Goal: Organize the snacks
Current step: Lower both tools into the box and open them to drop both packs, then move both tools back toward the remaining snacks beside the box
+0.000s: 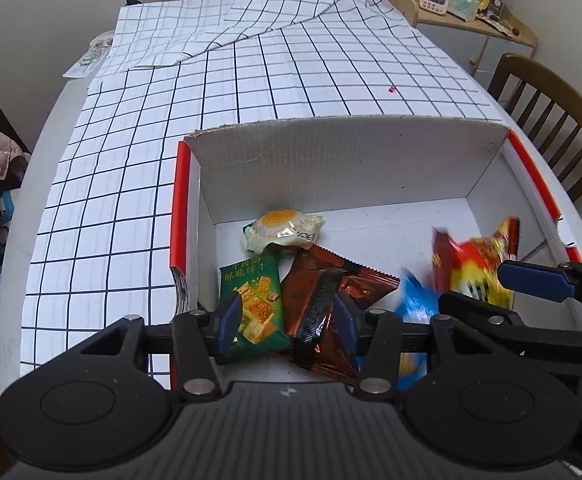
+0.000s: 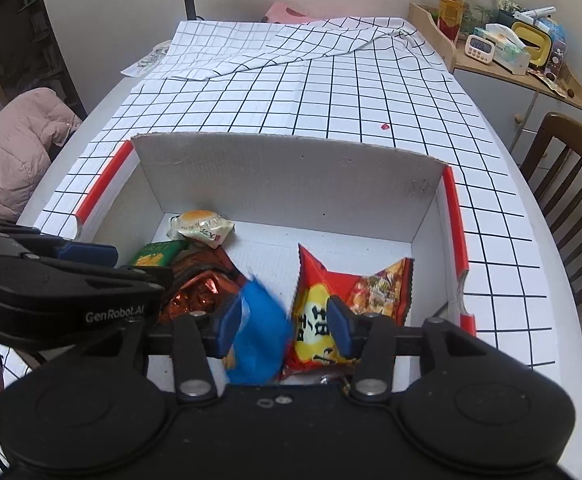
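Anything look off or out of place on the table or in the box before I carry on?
Two small things. The checked tablecloth is folded back on itself at the far end, leaving bare table at the left. A tiny red scrap lies loose on the cloth beyond the cardboard box. The snacks inside look undamaged.

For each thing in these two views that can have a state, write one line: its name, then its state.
Cardboard box: open-topped, upright on the table.
Blue packet: blurred, between the right gripper's pads, apparently not pressed.
Red and yellow packet: in the box, leaning.
Green cracker packet: lying flat.
Brown packet: crumpled, in the box.
Egg-print packet: sealed, near the far wall.
Left gripper: open.
Tablecloth: far end folded back.
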The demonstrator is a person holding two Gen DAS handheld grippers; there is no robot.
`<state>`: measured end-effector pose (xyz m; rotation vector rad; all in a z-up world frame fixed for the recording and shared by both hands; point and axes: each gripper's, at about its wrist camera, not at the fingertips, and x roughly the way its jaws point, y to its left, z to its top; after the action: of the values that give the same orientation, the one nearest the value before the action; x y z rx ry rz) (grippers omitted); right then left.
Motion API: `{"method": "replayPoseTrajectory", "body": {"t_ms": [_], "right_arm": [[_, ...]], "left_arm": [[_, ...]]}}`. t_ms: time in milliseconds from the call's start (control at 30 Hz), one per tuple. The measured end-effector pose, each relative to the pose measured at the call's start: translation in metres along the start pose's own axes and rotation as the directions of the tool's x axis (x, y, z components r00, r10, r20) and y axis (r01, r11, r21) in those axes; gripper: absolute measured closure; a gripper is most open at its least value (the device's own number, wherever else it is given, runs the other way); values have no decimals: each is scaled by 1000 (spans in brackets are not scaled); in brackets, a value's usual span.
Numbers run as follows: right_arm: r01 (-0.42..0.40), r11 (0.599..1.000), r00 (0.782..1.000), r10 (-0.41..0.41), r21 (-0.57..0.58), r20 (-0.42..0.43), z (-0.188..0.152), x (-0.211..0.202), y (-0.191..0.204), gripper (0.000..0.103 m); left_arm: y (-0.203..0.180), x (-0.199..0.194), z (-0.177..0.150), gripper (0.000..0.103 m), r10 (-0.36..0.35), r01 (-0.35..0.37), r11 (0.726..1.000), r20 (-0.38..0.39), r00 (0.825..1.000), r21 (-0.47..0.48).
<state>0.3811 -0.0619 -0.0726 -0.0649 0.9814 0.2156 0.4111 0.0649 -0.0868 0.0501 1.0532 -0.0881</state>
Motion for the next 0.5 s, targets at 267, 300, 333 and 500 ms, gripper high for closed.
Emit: {"method": "replayPoseTrajectory", "body": {"t_ms": [267, 300, 333, 500], "right_arm": [[-15, 1000, 999, 14, 9, 38, -8, -25, -6, 46], [-16, 1000, 999, 16, 10, 43, -9, -28, -6, 44], [-18, 1000, 999, 18, 12, 48, -10, -32, -6, 44], [-30, 999, 996, 28, 20, 81, -15, -53, -10, 39]], "left_arm": [[-6, -23, -10, 52, -6, 6, 1000, 32, 999, -9], [-7, -27, -11, 52, -6, 6, 1000, 37, 999, -10], [-8, -31, -13, 52, -4, 4, 1000, 43, 999, -12], [-12, -52, -21, 46, 9, -7, 1000, 84, 996, -19]]}}
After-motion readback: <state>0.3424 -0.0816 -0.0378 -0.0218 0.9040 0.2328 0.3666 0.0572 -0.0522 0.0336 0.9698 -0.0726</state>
